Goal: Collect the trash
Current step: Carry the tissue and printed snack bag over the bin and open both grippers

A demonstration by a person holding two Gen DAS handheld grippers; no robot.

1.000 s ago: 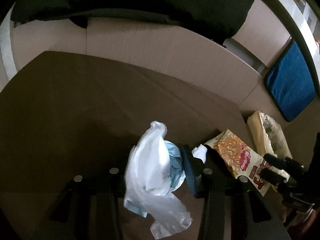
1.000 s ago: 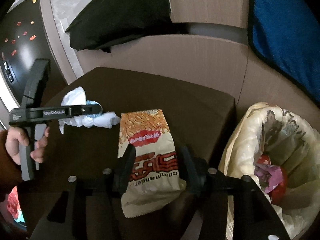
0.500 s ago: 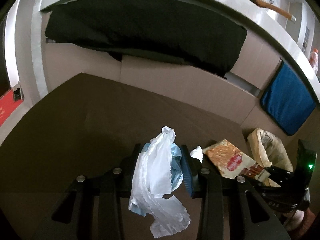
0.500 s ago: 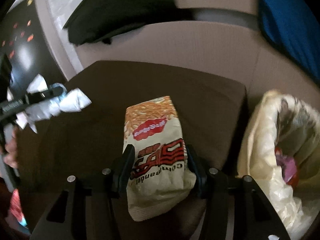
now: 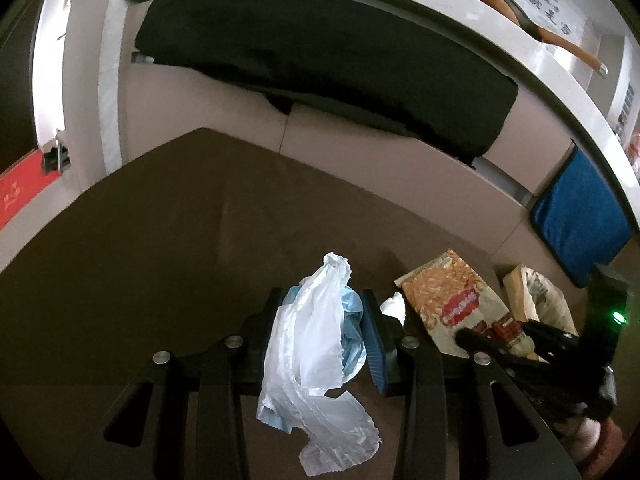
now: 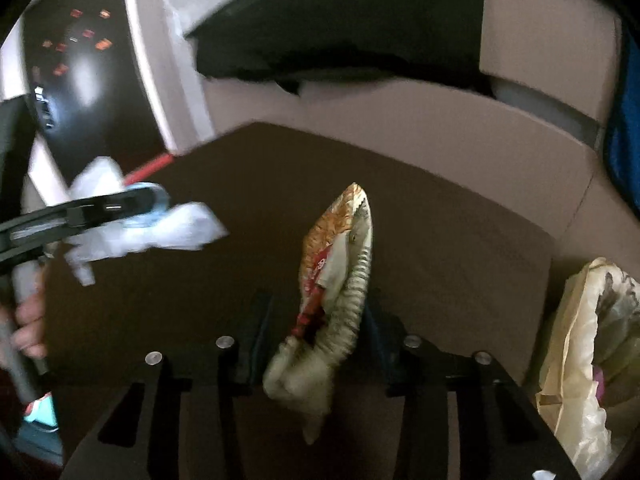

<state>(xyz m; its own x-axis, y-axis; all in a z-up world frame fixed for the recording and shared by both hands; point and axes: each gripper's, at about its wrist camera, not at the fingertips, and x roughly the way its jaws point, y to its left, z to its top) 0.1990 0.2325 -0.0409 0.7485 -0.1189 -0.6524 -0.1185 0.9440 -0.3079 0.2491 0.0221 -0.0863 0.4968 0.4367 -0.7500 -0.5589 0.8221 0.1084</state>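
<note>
A crumpled white plastic bag (image 5: 312, 344) with blue scraps inside hangs above the brown table (image 5: 160, 240), and my left gripper (image 5: 322, 300) is shut on it. The right wrist view shows that left gripper (image 6: 136, 204) at the far left, a hand on its handle. An orange and red snack packet (image 6: 340, 264) stands folded upright between the closing jaws of my right gripper (image 6: 316, 312), whose pads squeeze it. The left wrist view has the packet (image 5: 444, 296) at the table's right edge. A small white scrap (image 5: 394, 304) lies beside it.
A cream trash bag (image 6: 592, 340) stands open off the table's right edge, with wrappers inside. Behind the table runs a beige bench with a black cushion (image 5: 320, 60) and a blue cushion (image 5: 576, 224). A red box (image 5: 16, 196) sits far left.
The right jaws have closed on the snack packet, which went from lying flat to folded upright. The left gripper has risen and drawn back with the plastic bag still held.
</note>
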